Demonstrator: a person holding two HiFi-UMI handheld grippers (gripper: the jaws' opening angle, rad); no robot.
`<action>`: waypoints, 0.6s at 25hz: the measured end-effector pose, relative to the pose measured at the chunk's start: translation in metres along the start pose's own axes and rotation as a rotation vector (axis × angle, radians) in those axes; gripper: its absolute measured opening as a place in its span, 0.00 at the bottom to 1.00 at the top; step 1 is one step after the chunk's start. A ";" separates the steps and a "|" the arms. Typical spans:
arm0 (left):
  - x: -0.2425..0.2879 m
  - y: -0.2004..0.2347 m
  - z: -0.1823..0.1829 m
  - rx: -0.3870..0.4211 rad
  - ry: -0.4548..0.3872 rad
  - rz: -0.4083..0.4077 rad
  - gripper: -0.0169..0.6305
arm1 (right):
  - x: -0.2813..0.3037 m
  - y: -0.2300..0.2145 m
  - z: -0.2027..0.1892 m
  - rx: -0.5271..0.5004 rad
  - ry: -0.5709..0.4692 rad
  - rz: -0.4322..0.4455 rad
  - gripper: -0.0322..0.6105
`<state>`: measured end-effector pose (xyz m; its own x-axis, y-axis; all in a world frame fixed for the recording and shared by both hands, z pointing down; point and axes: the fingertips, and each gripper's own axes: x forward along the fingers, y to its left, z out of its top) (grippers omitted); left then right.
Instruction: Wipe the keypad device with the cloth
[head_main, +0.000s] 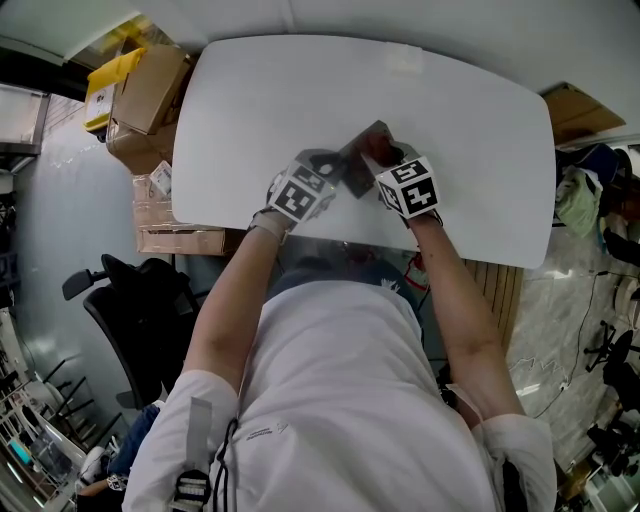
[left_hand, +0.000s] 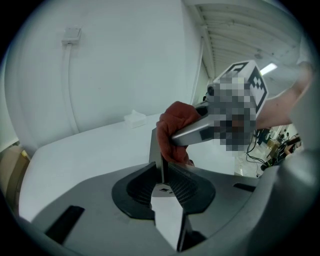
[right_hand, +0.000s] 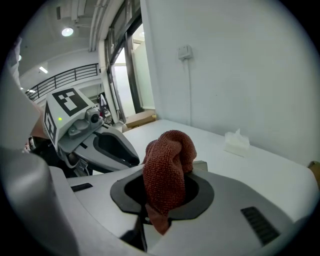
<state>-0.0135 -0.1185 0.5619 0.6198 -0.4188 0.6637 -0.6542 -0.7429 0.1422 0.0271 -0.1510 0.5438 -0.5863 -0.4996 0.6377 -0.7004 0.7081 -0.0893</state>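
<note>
- A thin, flat, dark grey keypad device (left_hand: 156, 146) is held over the near middle of a white rounded table (head_main: 260, 110). It sits between the two grippers.
- The left gripper (left_hand: 161, 176) has its jaws pressed together on the device's near edge. Its own view shows the device edge-on, as a narrow upright plate rising from the jaws.
- A rust-red terry cloth (right_hand: 166, 162) is bunched into a lump and pinched in the jaws of the right gripper (right_hand: 154, 211). A loose corner of the cloth hangs down in front of the jaws.
- In the left gripper view the cloth lies against the device's far upper part, on its right side. One grey finger (left_hand: 192, 132) of the right gripper crosses in front of it.
- The right gripper view shows only a small pale corner of the device behind the cloth. It also shows the left gripper's grey body and marker cube off to the left.
- The head view shows neither pair of jaws clearly. It does show both marker cubes side by side, with the person's bare forearms reaching in from below.
- A small white crumpled tissue (right_hand: 236, 141) lies on the table well beyond the grippers.
- Only the head view shows brown cardboard boxes (head_main: 148, 95) stacked left of the table, and a black office chair (head_main: 135, 305) near the person.
</note>
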 end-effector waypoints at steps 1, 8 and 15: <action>0.000 0.000 0.000 -0.001 0.000 -0.001 0.12 | 0.003 0.001 0.001 -0.011 0.006 0.001 0.19; 0.001 -0.002 0.001 0.002 -0.002 -0.012 0.13 | 0.010 0.002 -0.006 -0.028 0.025 -0.006 0.19; 0.002 -0.001 0.001 0.006 0.000 -0.021 0.14 | 0.012 0.002 -0.009 -0.044 0.039 -0.008 0.19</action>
<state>-0.0112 -0.1195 0.5626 0.6335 -0.4033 0.6603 -0.6384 -0.7546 0.1517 0.0229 -0.1513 0.5582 -0.5638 -0.4859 0.6678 -0.6858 0.7260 -0.0507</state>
